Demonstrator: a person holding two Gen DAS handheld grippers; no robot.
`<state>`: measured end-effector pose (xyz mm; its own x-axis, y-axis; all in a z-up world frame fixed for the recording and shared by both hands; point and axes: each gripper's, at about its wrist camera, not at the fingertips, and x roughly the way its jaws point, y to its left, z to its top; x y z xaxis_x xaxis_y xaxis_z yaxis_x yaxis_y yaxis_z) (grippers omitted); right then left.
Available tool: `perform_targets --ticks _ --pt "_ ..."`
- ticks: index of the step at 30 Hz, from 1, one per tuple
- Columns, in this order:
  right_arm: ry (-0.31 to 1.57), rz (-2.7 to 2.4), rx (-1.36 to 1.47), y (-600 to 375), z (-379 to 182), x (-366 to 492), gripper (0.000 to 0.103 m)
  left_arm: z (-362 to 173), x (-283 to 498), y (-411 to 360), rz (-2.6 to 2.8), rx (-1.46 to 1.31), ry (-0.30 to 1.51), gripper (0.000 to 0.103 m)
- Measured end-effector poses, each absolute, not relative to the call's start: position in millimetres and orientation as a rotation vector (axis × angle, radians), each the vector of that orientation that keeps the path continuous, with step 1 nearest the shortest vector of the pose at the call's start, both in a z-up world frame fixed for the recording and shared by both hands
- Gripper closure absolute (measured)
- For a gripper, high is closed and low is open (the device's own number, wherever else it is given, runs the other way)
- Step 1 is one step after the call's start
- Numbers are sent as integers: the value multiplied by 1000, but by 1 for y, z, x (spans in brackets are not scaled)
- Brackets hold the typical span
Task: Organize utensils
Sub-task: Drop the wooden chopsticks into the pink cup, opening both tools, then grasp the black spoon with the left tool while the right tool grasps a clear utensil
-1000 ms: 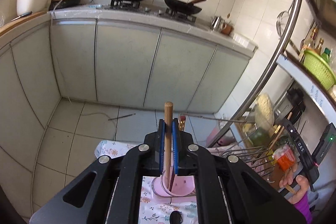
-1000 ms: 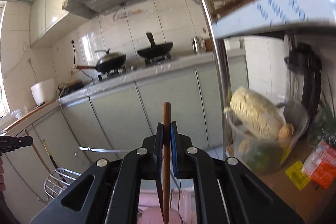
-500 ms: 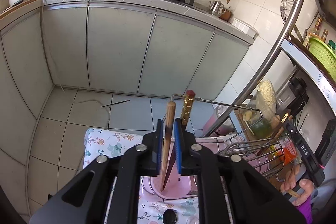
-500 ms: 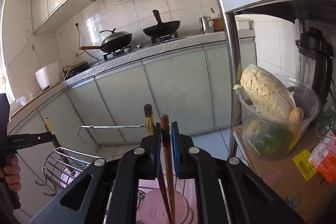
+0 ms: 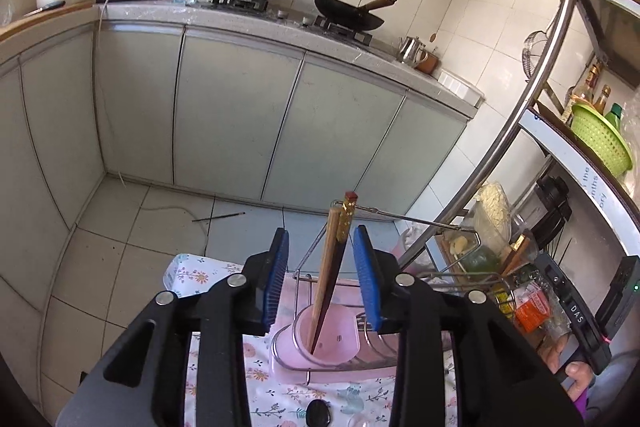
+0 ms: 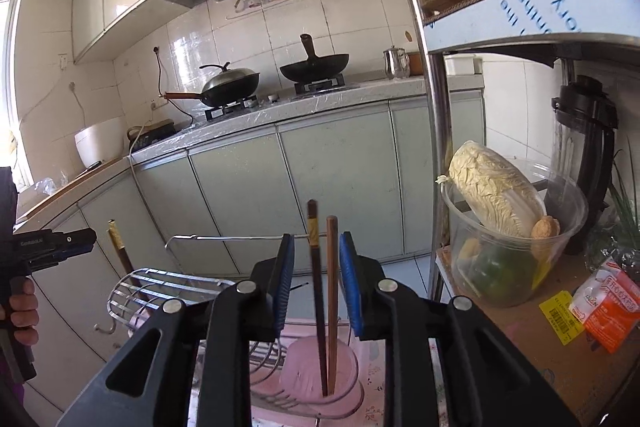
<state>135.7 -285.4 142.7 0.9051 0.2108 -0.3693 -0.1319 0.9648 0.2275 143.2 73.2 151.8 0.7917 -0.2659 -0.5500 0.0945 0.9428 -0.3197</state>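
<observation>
While both sets of jaws have just been opening, the left gripper point(image 5: 322, 279) and right gripper point(image 6: 317, 281) are shown released, pads clear of the chopsticks. In the lower centre of each frame, the brown chopstick point(image 6: 332, 291) and the dark chopstick point(image 6: 317, 291) are seen standing in the pink holder cup point(image 6: 340, 367), which is seated in the wire rack point(image 5: 304, 359).

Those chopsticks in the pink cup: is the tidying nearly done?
Mostly, it seems. Two chopsticks already stand in the pink cup. The left gripper and right gripper have just been opening and grip nothing, though the sticks sit between their pads. No other loose utensils show, so I can't tell what's left.
</observation>
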Motion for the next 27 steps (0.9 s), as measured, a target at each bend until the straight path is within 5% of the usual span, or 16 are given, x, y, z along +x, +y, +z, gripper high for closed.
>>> perform_targets --ticks 10,27 --pt "542 231 255 -282 100 83 81 117 89 66 -266 -294 709 69" --pt "922 278 491 -291 -20 68 82 -55 79 17 -315 -321 1241 69"
